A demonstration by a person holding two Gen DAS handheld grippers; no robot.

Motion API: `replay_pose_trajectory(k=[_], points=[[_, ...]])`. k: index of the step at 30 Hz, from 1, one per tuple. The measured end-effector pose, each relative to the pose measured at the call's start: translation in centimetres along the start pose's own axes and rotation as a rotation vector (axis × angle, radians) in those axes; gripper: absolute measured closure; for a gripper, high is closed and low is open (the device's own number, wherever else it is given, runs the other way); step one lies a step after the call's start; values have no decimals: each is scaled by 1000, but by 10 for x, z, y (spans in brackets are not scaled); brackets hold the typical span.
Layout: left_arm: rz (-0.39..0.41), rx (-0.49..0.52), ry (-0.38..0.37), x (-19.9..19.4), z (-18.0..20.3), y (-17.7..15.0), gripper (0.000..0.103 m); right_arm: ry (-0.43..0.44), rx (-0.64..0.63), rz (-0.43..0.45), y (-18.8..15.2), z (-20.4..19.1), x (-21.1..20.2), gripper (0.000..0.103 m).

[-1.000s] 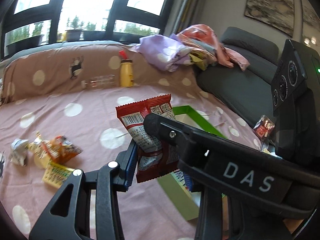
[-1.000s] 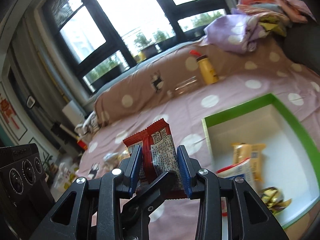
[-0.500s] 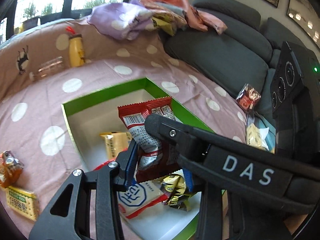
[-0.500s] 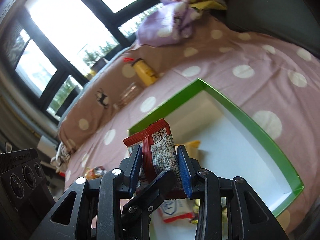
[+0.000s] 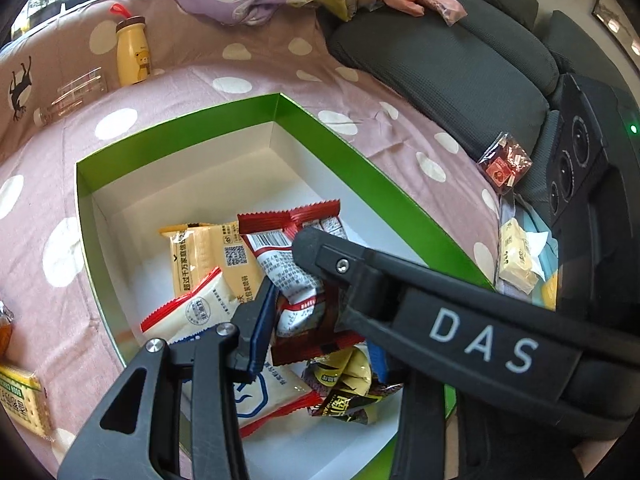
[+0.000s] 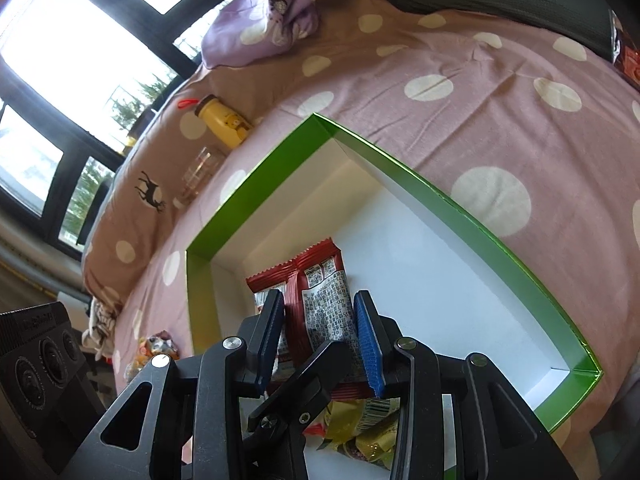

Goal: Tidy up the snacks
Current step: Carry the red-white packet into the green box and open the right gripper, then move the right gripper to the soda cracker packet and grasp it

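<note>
Both tools on one snack. Our right tool is clamped on the red packet, blue pads pressed on its two sides. Our left tool also has the red packet between its fingers: near pad against the wrapper, far finger mostly hidden behind the right tool's arm, which crosses in front with "DAS" on it. So left grip reads as closed on the packet too.

Packet long axis runs straight out along the fingers, serrated top edge pointing away from the tools, barcode and print side facing the cameras. It hangs above the green box, over the near end of the white interior, not resting on the floor.

Below the tools inside the box: a yellow packet, a white packet with red edges, and dark-and-yellow wrappers.

Box sits on the dotted pink bed cover. Far ahead on the bed: a yellow bottle.
</note>
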State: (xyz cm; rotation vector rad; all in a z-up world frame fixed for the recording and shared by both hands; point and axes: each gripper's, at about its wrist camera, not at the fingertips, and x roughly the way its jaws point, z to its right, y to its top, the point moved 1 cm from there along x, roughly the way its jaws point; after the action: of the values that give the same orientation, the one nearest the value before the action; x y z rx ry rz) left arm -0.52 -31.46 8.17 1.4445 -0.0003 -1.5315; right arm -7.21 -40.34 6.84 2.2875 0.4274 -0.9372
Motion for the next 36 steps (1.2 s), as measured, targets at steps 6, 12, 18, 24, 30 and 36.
replay_pose_trajectory(k=[6, 12, 18, 24, 30, 36], points=[[80, -22, 57, -32, -7, -10, 56, -23, -65, 27, -3, -14, -4, 60], [211, -118, 189, -100, -48, -37, 26, 35, -167, 107, -12, -45, -22, 35], [264, -261, 417, -165, -119, -76, 15, 199, -238, 113, -29, -85, -31, 22], [255, -479, 449, -181, -190, -109, 15, 316, -334, -18, -55, -134, -10, 21], [127, -655, 366, -150, -240, -134, 16, 362, -479, -291, -80, -195, 57, 21], [94, -744, 337, -136, -251, -137, 35, 300, -668, -490, -107, -242, 130, 30]])
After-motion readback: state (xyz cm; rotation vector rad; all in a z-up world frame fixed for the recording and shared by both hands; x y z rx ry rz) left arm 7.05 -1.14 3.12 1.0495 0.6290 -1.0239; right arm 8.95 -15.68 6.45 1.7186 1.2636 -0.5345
